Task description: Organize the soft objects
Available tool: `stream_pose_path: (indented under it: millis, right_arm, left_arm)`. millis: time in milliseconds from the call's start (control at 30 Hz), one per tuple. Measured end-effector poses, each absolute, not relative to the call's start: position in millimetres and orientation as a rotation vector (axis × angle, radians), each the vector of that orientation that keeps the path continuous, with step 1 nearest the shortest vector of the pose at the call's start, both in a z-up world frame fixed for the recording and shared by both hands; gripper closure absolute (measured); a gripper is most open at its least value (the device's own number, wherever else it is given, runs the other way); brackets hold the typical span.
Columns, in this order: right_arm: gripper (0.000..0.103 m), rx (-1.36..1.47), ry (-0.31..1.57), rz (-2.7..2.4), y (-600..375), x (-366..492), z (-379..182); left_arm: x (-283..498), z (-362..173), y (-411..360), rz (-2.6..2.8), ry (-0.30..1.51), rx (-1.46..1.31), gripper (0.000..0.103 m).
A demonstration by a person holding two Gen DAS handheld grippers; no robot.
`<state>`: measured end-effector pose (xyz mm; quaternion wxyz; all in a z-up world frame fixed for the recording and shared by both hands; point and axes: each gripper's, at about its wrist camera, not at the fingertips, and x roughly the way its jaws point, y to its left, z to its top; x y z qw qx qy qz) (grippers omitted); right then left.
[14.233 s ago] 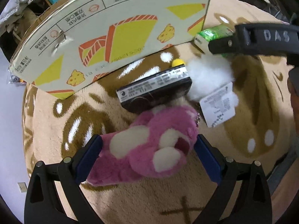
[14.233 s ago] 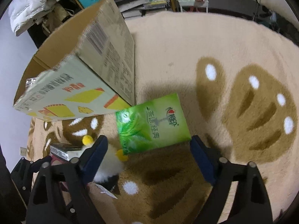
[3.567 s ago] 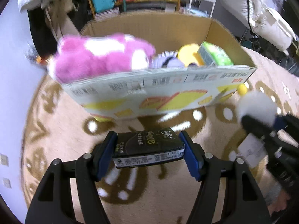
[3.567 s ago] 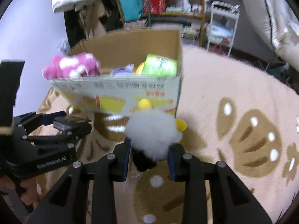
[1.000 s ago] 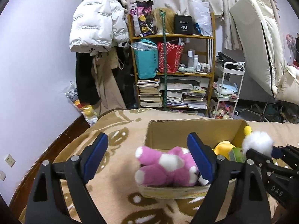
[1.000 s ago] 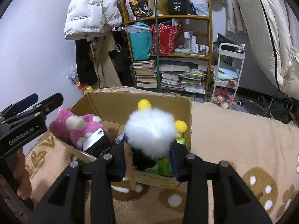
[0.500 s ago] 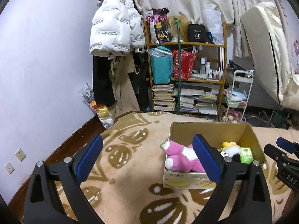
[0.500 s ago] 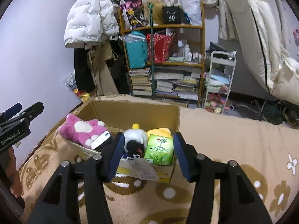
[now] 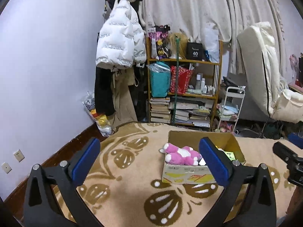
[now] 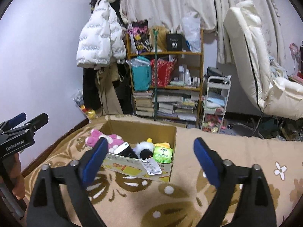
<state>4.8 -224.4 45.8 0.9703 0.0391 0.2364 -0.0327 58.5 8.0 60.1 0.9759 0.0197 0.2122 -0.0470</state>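
Note:
A cardboard box (image 10: 162, 172) stands on the patterned rug (image 10: 144, 204). Inside lie a pink plush toy (image 10: 111, 139), a dark packet (image 10: 126, 150), a white fluffy toy (image 10: 144, 146) with a hanging tag (image 10: 151, 167), a yellow toy (image 10: 162, 144) and a green tissue pack (image 10: 163, 154). The box (image 9: 189, 172) and pink plush (image 9: 180, 155) also show in the left wrist view. My left gripper (image 9: 149, 162) is open and empty, well back from the box. My right gripper (image 10: 149, 158) is open and empty, also back from it.
A wooden shelf (image 10: 166, 87) with books and bags stands behind the box, beside hanging coats (image 10: 100, 43). A white trolley (image 10: 215, 104) and a cream mattress (image 10: 251, 60) are to the right. The purple wall (image 9: 47, 75) runs along the left.
The right gripper has let go of the white fluffy toy, which now lies in the box. Both grippers have pulled back and up, away from the box, and stand wide open.

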Motion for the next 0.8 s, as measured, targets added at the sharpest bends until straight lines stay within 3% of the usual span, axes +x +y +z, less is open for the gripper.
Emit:
stream_pose_path:
  millis: [367,800]
  right_arm:
    - [0.0,0.07,0.346,-0.09,-216,-66,81]
    - [0.0,0.094,0.375,-0.112,-222,-84,73]
  left_arm:
    - [0,83,22,-0.129,0.364,0.047,0.0]
    - [-20,71,26,-0.096,0.309,0.059,0.0]
